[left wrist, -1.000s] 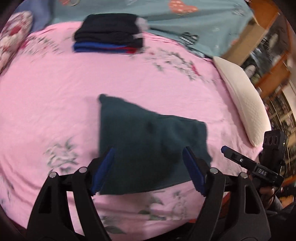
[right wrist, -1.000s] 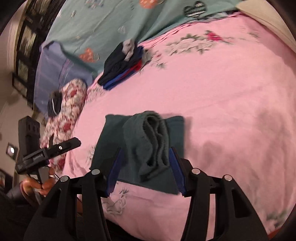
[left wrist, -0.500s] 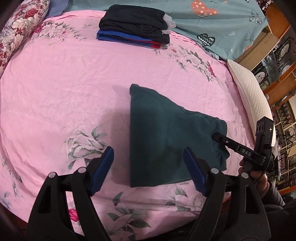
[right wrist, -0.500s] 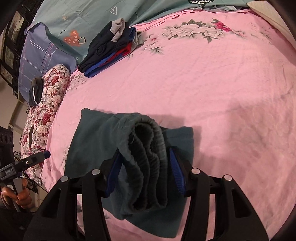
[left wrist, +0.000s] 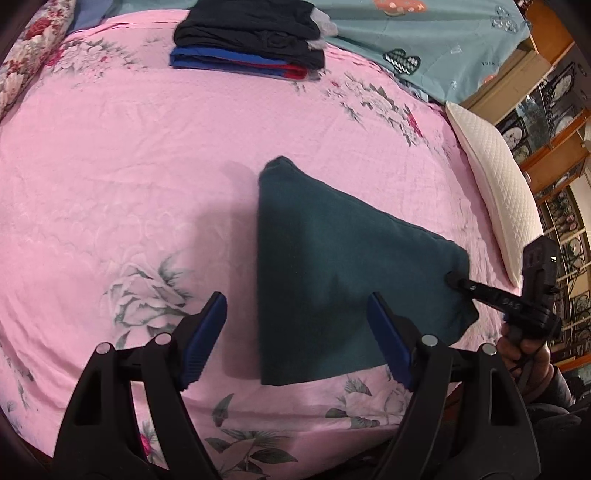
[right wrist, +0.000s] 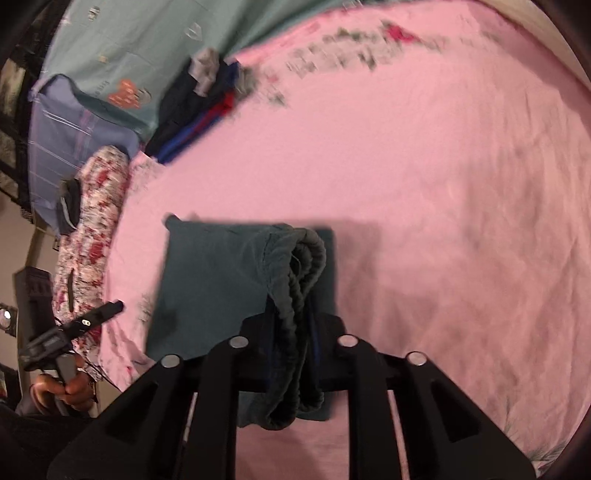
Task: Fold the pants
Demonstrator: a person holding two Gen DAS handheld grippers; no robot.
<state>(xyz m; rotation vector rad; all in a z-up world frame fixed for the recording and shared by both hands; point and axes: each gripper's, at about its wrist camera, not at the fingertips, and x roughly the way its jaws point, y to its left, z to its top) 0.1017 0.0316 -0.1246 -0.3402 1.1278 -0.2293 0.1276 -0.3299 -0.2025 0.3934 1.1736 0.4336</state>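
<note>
The bed [left wrist: 129, 155] fills both views, spread with a pink floral sheet, and a teal blanket [left wrist: 436, 33] with cartoon prints runs along its far edge. Out on the right rim of the bed in the left wrist view lies a white quilted pillow [left wrist: 495, 184]; on the opposite side, the right wrist view picks up a red floral pillow [right wrist: 92, 236].

Centre stage now: the dark teal pants [left wrist: 332, 266] lie folded flat on the sheet, a wedge shape with its narrow corner pointing away toward the far edge. Far behind them, a stack of folded clothes [left wrist: 251, 40], dark on top with blue and red below, sits near the blanket, well apart from the pants.

The left hand-held gripper [left wrist: 295, 339] hovers over the near edge of the pants with its blue-padded jaws spread wide and nothing between them. The right hand-held gripper [right wrist: 291, 328] is clamped tight on the gathered elastic waistband [right wrist: 299, 273], which bunches up in ropey folds between its jaws and is lifted off the flat layer beneath. From the left wrist view, that same gripper's tip meets the right-hand corner of the pants, the person's hand [left wrist: 524, 350] wrapped around its handle.
</note>
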